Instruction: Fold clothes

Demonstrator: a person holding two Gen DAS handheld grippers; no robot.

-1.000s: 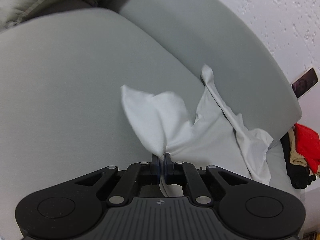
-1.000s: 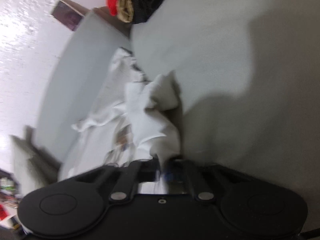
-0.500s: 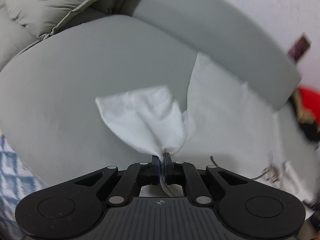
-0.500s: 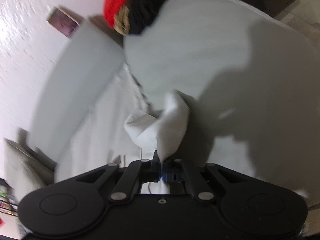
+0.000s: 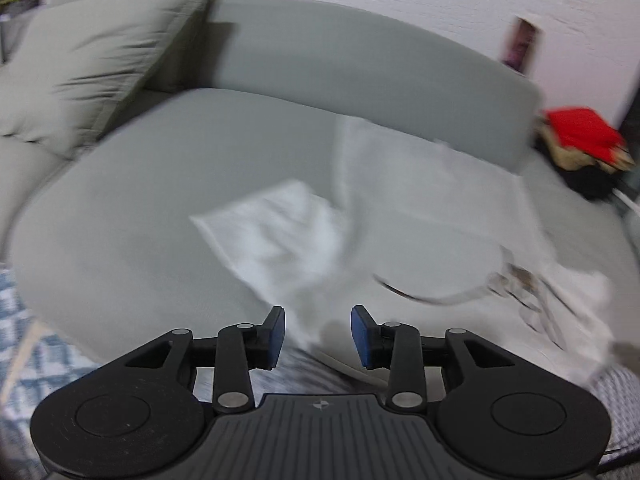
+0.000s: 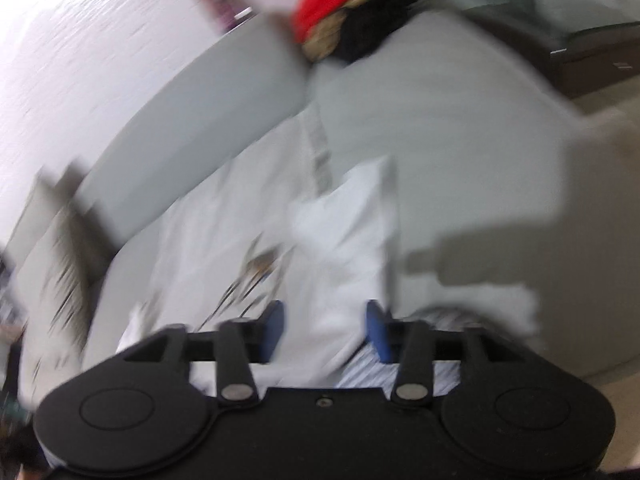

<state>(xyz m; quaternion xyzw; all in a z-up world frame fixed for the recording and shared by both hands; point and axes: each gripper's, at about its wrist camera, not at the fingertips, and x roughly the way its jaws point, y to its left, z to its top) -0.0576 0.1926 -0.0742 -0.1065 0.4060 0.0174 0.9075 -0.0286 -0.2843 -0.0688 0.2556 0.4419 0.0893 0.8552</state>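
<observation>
Both my fisheye views are evenly, softly lit but smeared by motion blur. The grey fabric sofa [image 5: 168, 184] curves at the edges. A hard-edged shadow [image 6: 480, 252] falls across its seat in my right view. Corners vignette black.

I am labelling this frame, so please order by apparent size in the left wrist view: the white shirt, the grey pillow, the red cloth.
1. white shirt, spread widest over the sofa seat.
2. grey pillow, somewhat smaller; blur leaves the margin unsure.
3. red cloth, clearly smallest, though it lies farther away.
</observation>
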